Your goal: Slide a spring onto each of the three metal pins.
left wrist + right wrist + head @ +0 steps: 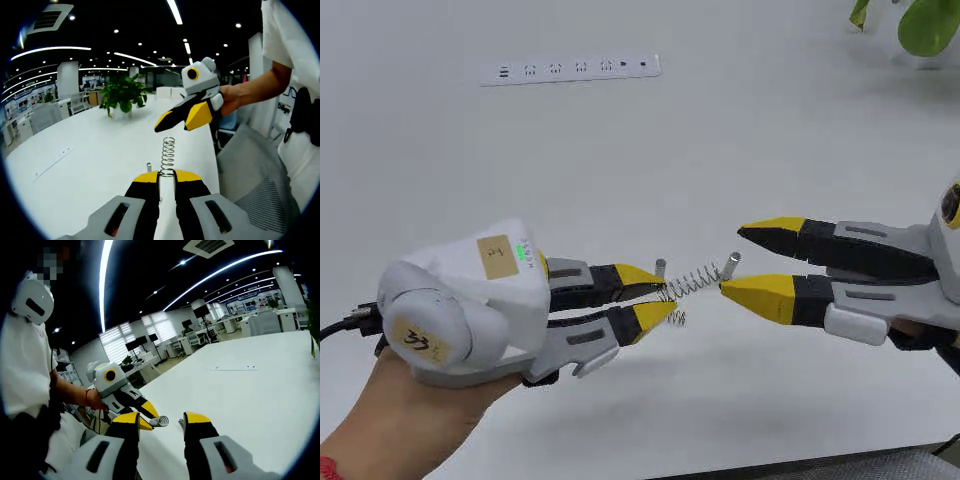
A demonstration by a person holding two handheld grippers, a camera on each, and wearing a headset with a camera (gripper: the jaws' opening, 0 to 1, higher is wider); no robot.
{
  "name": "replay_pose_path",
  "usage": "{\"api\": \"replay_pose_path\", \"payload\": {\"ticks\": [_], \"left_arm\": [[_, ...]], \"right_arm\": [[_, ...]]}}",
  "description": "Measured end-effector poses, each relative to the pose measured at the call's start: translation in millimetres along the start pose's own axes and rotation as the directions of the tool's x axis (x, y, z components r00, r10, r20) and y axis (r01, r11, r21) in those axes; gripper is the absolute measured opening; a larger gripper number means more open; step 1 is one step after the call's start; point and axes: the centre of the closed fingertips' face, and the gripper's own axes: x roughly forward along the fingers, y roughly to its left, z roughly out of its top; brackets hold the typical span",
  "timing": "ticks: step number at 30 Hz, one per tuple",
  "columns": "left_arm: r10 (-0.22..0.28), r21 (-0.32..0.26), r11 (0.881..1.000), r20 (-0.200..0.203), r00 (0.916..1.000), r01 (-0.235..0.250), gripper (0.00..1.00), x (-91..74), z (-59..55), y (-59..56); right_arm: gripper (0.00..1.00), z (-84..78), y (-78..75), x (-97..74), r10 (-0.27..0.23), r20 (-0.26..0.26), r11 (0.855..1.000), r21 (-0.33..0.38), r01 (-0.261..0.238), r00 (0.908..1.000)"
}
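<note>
My left gripper [665, 297] is shut on one end of a coiled metal spring [692, 281], which sticks out to the right above the white table [620, 180]. In the left gripper view the spring [168, 152] rises from between the closed yellow fingertips of that gripper [166, 175]. A short metal pin [660, 267] stands just behind the left jaws, and a second pin [730, 265] is at the spring's far end. Another small spring [677, 318] lies under the left jaws. My right gripper [735, 260] is open, its jaws on either side of the second pin and the spring's tip [159, 421].
A white power strip [570, 69] lies at the back of the table. A potted plant [920, 22] stands at the far right corner. The table's front edge [800, 462] runs close below the grippers.
</note>
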Motion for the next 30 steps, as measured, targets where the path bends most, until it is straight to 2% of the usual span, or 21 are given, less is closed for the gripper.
{"api": "replay_pose_path", "payload": {"ticks": [3,7,14,19,23,30], "left_arm": [[0.016,-0.024,1.000,0.039,0.9991,-0.015,0.10,-1.6,10.3,1.0],[0.024,-0.052,0.998,0.075,0.9969,-0.020,0.10,-2.8,19.0,1.0],[0.019,-0.070,0.997,0.105,0.9943,-0.012,0.10,-2.0,25.1,0.0],[0.013,-0.068,0.998,0.110,0.9939,-0.006,0.10,-2.4,26.7,-0.2],[0.010,-0.067,0.998,0.108,0.9941,-0.003,0.10,-2.2,26.6,0.2],[0.004,-0.051,0.999,0.095,0.9955,0.000,0.10,-0.8,25.6,-0.7]], "right_arm": [[0.33,0.4,0.5,3.2,-0.005,0.007,1.000,0.006,0.005,1.0000],[0.28,5.6,4.1,5.7,0.005,0.049,0.997,0.073,-0.009,0.9988],[0.19,9.1,7.5,9.5,0.012,0.074,0.993,0.120,-0.021,0.9972],[0.13,10.9,8.2,9.8,0.010,0.083,0.993,0.120,-0.020,0.9965],[0.12,11.7,9.7,10.2,0.012,0.081,0.993,0.120,-0.022,0.9966],[0.12,12.4,13.9,10.9,0.018,0.048,0.997,0.079,-0.022,0.9987]]}}
